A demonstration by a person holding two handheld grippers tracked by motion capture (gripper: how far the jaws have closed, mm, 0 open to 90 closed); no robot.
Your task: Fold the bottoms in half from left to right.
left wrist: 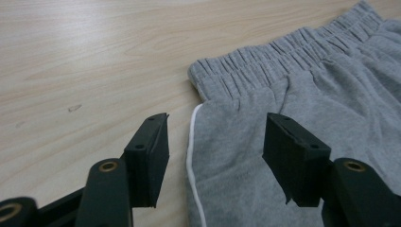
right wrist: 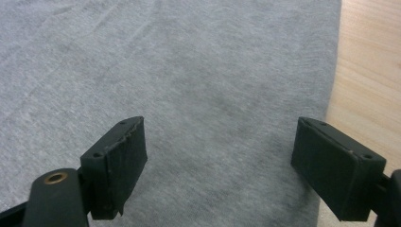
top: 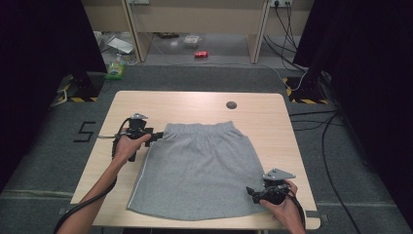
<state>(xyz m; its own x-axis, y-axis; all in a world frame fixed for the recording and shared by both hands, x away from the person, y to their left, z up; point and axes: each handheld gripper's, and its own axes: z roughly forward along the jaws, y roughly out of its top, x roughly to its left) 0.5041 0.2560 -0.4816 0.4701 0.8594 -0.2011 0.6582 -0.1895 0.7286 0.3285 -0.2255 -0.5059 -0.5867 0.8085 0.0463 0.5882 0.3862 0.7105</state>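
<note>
Shorts point(top: 195, 165) — soft grey fleece, ruched waistband

Light wooden table point(top: 195, 102), grey shorts point(top: 195, 165) spread flat, small dark disc point(top: 231, 105) near far edge

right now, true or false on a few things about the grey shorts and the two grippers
1. The grey shorts lie flat on the wooden table. True.
2. The left gripper is clamped on the waistband. False: its jaws stand apart over the side edge with the white piping, just below the waistband.
3. The right gripper is open above grey fabric near the shorts' edge. True.
4. The shorts are folded in half. False: they are spread out.
5. A red can lies on the floor beyond the table. True.
</note>
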